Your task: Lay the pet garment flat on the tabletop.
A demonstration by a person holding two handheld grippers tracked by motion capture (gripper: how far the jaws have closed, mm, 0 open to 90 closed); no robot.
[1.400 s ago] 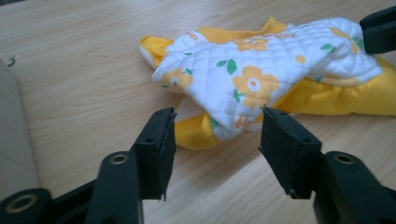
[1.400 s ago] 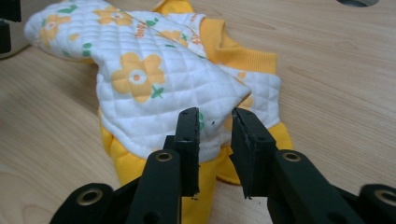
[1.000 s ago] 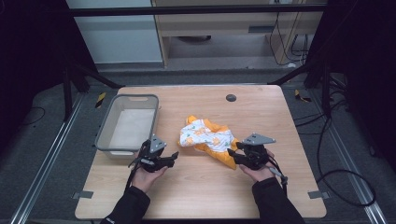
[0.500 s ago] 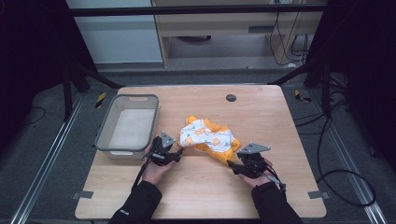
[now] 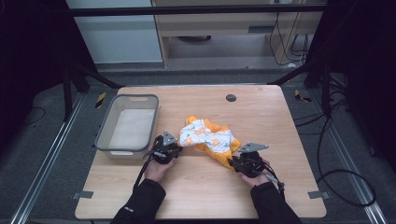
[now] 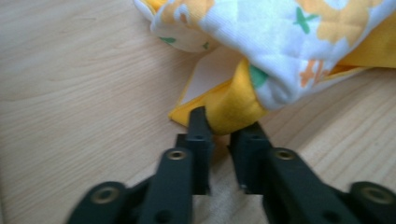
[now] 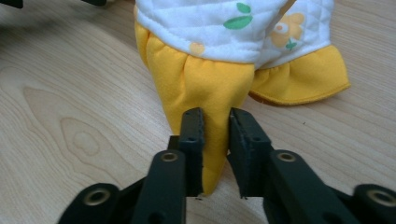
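Nearest me, toward the tabletop's [image 5: 196, 196] near edge, both hands have come down since a second ago and now sit at the garment's two ends. My left gripper [image 6: 223, 125] has just been closing, and its fingers [image 6: 200, 128] are now clamped on a yellow fold at the garment's [image 5: 208, 139] left end. My right gripper [image 7: 215, 122] has just been closing too; its fingers [image 7: 192, 133] pinch the pointed yellow trim [image 7: 212, 93] at the right end. I judge this as both grasps made, so the next move is a lift or a spread, and the thin folds could slip out. The crumpled white-and-yellow garment lies at the middle of the tabletop, between the grippers. Farther left, the grey bin [image 5: 105, 135] stands by the left edge, apart from the cloth
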